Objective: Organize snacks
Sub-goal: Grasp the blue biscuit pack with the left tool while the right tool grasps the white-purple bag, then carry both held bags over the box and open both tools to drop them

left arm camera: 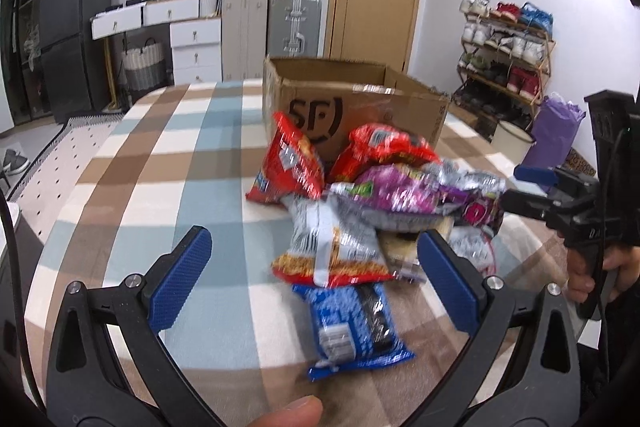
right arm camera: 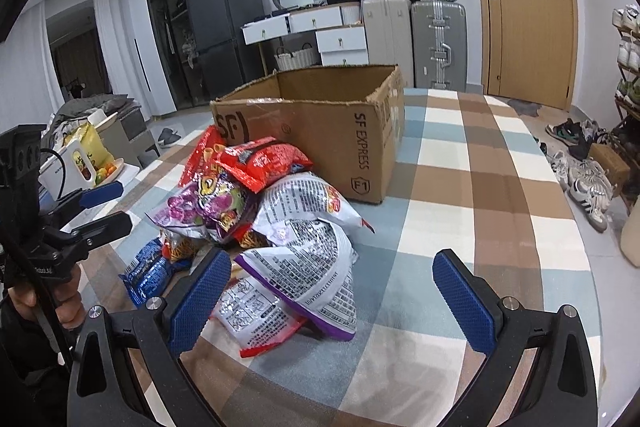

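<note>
The left gripper [left arm camera: 314,267] stands with its jaws wide apart and nothing between the blue pads [left arm camera: 182,277]; it hovers over the near end of the snack pile. The right gripper [right arm camera: 332,297] is likewise spread wide and empty, its left pad beside a white-and-purple packet [right arm camera: 308,275] without gripping it. In each wrist view the other gripper shows at the edge, held in a hand [left arm camera: 592,273], its fingers parted.

The snacks lie heaped on a checked tablecloth [right arm camera: 460,163] in brown, blue and cream. Noted in the pile: a blue packet [left arm camera: 354,331] lying nearest the left gripper, a silver-and-orange packet [left arm camera: 332,251] partly over it, a purple foil packet [left arm camera: 394,193] on top of the heap, and two red packets [left arm camera: 294,163] against the box (the left view is motion-blurred, so labels cannot be read).

Container: one cardboard box [right arm camera: 320,123], marked "SF EXPRESS", stands on the tablecloth directly behind the pile, top open, flaps gone or folded, rim torn. The inner far wall and right wall are visible and bare; the floor of the box is hidden by its near wall, so contents cannot be told. The red packets touch its front face.
</note>
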A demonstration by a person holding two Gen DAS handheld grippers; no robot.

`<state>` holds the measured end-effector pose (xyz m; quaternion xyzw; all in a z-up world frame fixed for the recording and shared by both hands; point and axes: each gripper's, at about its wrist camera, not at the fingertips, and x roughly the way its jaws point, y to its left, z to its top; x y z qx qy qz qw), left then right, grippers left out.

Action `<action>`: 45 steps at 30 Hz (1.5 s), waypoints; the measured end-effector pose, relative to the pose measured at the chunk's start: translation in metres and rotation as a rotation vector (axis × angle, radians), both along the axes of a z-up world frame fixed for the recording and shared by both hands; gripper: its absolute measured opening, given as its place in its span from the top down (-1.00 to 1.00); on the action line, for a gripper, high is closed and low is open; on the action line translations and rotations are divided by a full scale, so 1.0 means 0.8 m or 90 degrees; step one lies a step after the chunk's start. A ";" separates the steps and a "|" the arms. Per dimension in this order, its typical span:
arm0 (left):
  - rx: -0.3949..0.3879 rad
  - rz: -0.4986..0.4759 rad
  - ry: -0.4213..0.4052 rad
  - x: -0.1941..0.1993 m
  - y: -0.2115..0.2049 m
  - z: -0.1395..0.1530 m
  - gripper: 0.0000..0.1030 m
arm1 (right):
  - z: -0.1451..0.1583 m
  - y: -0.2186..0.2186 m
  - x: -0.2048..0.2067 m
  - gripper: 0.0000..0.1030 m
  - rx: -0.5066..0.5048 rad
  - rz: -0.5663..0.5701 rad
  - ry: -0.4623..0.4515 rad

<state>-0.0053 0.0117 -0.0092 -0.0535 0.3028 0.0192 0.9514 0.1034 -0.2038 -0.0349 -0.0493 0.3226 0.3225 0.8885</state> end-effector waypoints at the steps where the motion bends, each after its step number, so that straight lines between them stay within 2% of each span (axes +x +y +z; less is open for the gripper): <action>1: 0.000 0.000 0.011 0.000 0.000 -0.003 -0.99 | -0.002 0.002 0.002 -1.00 -0.003 0.002 0.007; 10: -0.016 -0.009 0.098 0.006 -0.006 -0.035 -0.99 | -0.015 0.009 0.019 -0.99 0.002 0.012 0.059; 17: -0.019 -0.020 0.148 0.021 -0.010 -0.052 -0.49 | -0.021 0.021 0.032 -0.96 0.005 0.024 0.083; 18: -0.028 -0.032 0.153 0.023 -0.011 -0.055 -0.33 | -0.022 0.023 0.034 -0.88 0.004 0.023 0.083; 19: -0.036 -0.041 0.157 0.024 -0.012 -0.055 -0.28 | -0.023 0.024 0.034 -0.76 0.003 0.025 0.088; 22: -0.045 -0.062 0.179 0.026 -0.017 -0.060 -0.10 | -0.029 0.026 0.038 -0.59 0.002 0.029 0.109; 24: -0.045 -0.069 0.176 0.025 -0.019 -0.059 0.14 | -0.031 0.026 0.038 -0.37 0.006 0.031 0.112; 26: -0.044 -0.071 0.177 0.025 -0.021 -0.060 0.18 | -0.032 0.025 0.036 -0.17 0.011 0.036 0.116; 27: -0.042 -0.073 0.174 0.025 -0.021 -0.060 0.18 | -0.032 0.026 0.034 0.00 0.011 0.039 0.117; 28: -0.043 -0.074 0.172 0.023 -0.021 -0.059 0.18 | -0.032 0.026 0.032 0.04 0.011 0.042 0.115; 36: -0.060 -0.061 0.148 0.005 -0.013 -0.047 0.19 | -0.025 0.015 0.011 0.12 0.024 0.044 0.095; 45: -0.071 -0.050 0.092 -0.016 -0.012 -0.013 0.19 | 0.001 -0.008 -0.008 0.12 0.061 0.033 0.069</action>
